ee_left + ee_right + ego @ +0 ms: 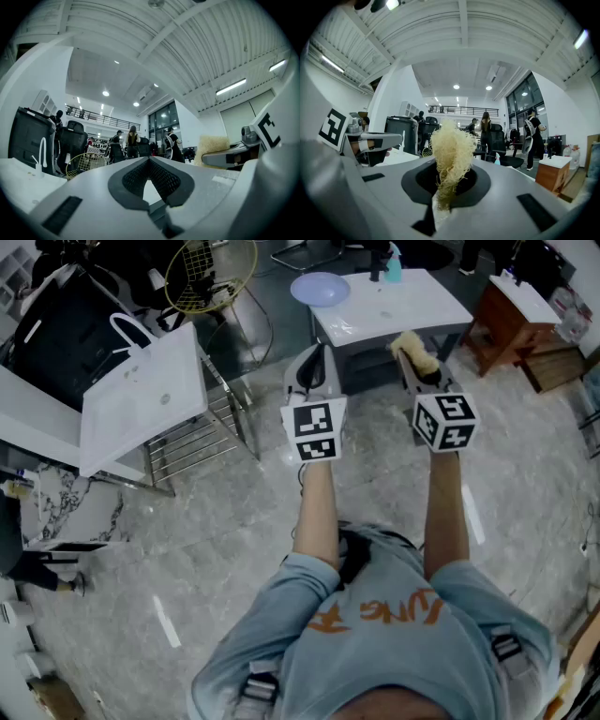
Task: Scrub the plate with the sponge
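A pale blue plate (321, 288) lies on the far left end of a small white table (412, 307), ahead of both grippers. My right gripper (410, 354) is shut on a yellowish fibrous sponge (413, 344), held in the air just short of the table's near edge. In the right gripper view the sponge (451, 151) stands up between the jaws of that gripper (449, 182). My left gripper (314, 352) hangs beside it, shut with nothing in it; its closed jaws show in the left gripper view (150, 160), with the sponge (213, 144) off to the right.
A teal spray bottle (392, 265) stands at the table's back. A white basin (142, 395) rests on a metal rack at the left. A wooden cabinet (507, 319) stands to the right and a wire basket (210, 274) at the back left. People stand in the background (488, 127).
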Tool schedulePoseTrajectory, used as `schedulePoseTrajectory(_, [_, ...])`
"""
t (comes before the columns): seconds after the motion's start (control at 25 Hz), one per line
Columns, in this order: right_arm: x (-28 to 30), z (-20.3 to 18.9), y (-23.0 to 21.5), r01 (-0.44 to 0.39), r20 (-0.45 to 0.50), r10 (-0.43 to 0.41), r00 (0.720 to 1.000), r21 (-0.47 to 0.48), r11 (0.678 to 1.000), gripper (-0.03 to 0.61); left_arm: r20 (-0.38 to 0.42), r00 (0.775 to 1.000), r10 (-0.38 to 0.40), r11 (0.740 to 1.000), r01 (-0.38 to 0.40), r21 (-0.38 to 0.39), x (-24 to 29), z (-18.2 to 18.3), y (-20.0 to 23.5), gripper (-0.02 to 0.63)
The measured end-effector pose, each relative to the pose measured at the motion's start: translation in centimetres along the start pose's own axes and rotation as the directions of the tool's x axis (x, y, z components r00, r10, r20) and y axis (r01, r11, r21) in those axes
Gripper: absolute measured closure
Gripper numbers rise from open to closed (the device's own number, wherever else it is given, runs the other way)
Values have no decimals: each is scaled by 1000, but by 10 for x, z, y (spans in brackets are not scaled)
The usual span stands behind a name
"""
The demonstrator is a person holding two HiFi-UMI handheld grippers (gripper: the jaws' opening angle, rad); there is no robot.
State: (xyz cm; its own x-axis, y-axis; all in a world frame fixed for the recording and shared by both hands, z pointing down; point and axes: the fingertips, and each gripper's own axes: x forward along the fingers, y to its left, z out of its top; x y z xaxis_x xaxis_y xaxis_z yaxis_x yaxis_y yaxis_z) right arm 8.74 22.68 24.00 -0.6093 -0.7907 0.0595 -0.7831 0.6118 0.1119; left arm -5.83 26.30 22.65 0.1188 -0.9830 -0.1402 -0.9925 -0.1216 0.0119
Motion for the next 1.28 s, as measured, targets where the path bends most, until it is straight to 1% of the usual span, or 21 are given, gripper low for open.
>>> schedulePoseTrajectory(0.08, [4, 0, 0, 9, 16, -10, 1000, 38, 999, 551, 3, 1000, 2, 1000, -2, -5, 1, -3, 6, 618])
schedulePoseTrajectory(0.16, [6, -1, 1, 17, 22, -18, 1000, 56, 998, 551, 1, 1000, 5, 1000, -5, -14, 2, -7, 12, 618])
schedulePoseTrajectory(0.52, [12, -6, -7, 68, 10, -69, 998, 50, 996, 549, -13, 999, 36, 997, -37, -69, 3, -20, 42, 618])
schedulePoseTrajectory(0.72, [18, -3, 2, 60, 12, -60, 998, 26, 998, 548, -13, 999, 43, 995, -44, -94, 3, -24, 54, 618])
schedulePoseTrajectory(0.96, [27, 4, 1, 62, 14, -62, 998, 5, 998, 548, -12, 999, 44, 990, -45, -136, 8, -26, 68, 618])
schedulePoseTrajectory(1.28, [52, 22, 3, 35, 48, -33, 998, -37, 999, 548, 10, 997, 71, 986, -69, -150, 21, -21, 90, 618])
